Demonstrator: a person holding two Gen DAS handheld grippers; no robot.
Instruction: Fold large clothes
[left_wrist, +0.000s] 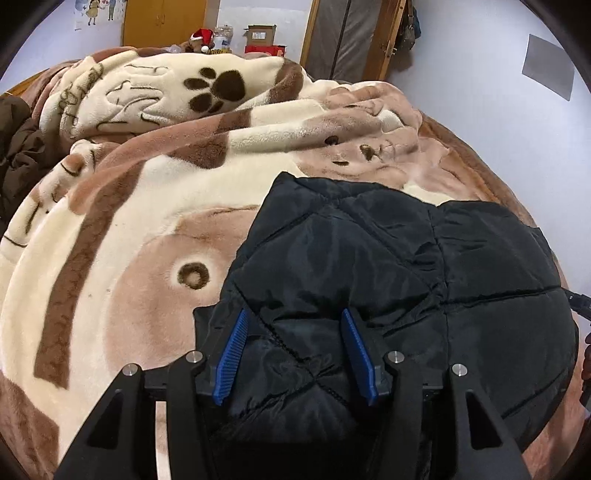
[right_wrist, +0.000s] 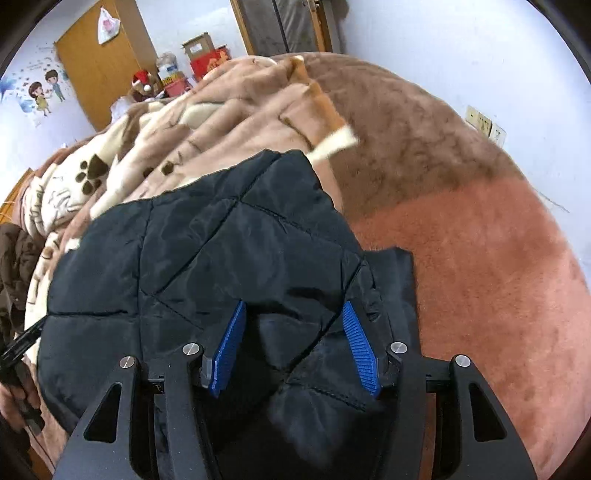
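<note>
While the black quilted jacket (left_wrist: 369, 266) lies on the blanket (left_wrist: 129, 229), my left claw (left_wrist: 295, 347) and right claw (right_wrist: 295, 343) stand wide open above it, gripping nothing.

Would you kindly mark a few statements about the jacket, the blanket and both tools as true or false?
1. The jacket is black and quilted. True.
2. The left tool is shut. False: its blue pads stand apart, open over the jacket.
3. The blanket shows a paw print. True.
4. The right tool grips the blanket. False: it is open above the jacket.
5. The jacket hangs on a door. False: it lies on the blanket.
</note>
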